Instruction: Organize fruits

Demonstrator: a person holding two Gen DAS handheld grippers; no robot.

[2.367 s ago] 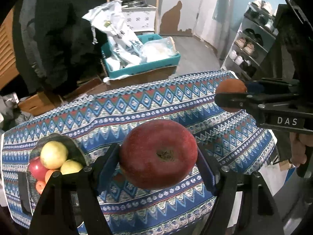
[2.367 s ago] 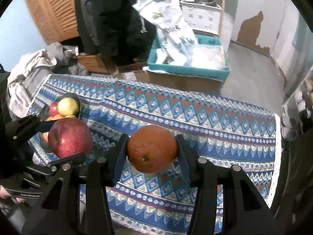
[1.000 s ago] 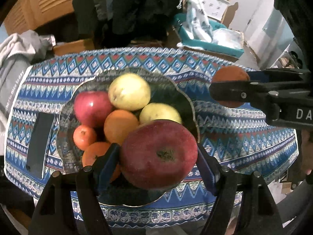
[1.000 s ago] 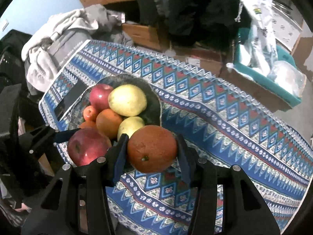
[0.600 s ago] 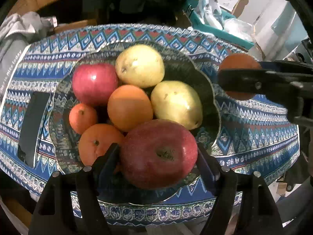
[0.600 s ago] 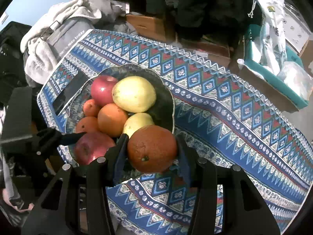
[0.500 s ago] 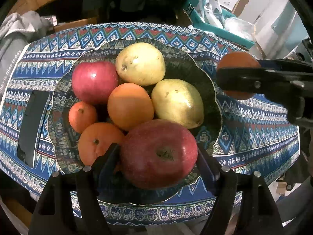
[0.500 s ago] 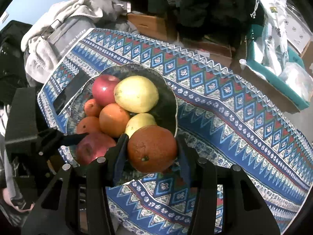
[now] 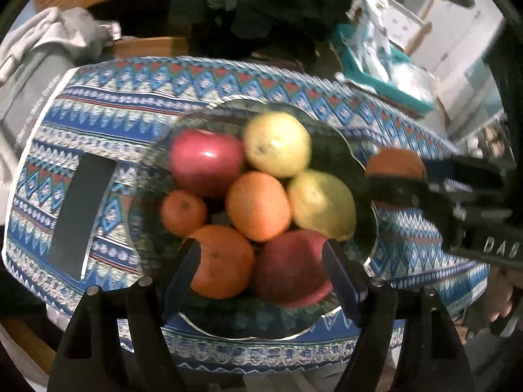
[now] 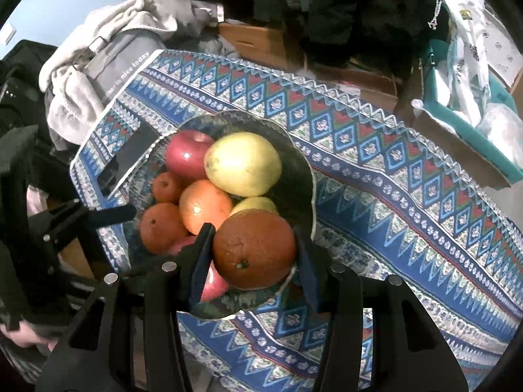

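Seven fruits already lie in the glass bowl (image 10: pixel 313 192), which stands on the patterned tablecloth (image 10: pixel 392 170) towards the left end of the table. One of them is the dark red apple (image 9: pixel 291 268), at the near edge of the bowl beside a large orange (image 9: pixel 222 261).

Left gripper (image 9: pixel 260 251) hangs just above these two. Its fingers stand apart and grasp nothing (the picture is blurred, but the apple sits low in the bowl and the left pad is clear of it).

Right gripper (image 10: pixel 253 245) is clenched on the brownish orange (image 10: pixel 258 254), one pad on each side. This fruit hangs over the near right rim of the bowl, above the smaller pear (image 10: pixel 255 204), and is not yet set down.

I judge that the next placing belongs to the right hand. The only bare part of the bowl is the dark patch at its far right side, so the free place lies ahead of the fingers, beyond the pears. Dropped where it hangs now, the orange could roll over the rim.
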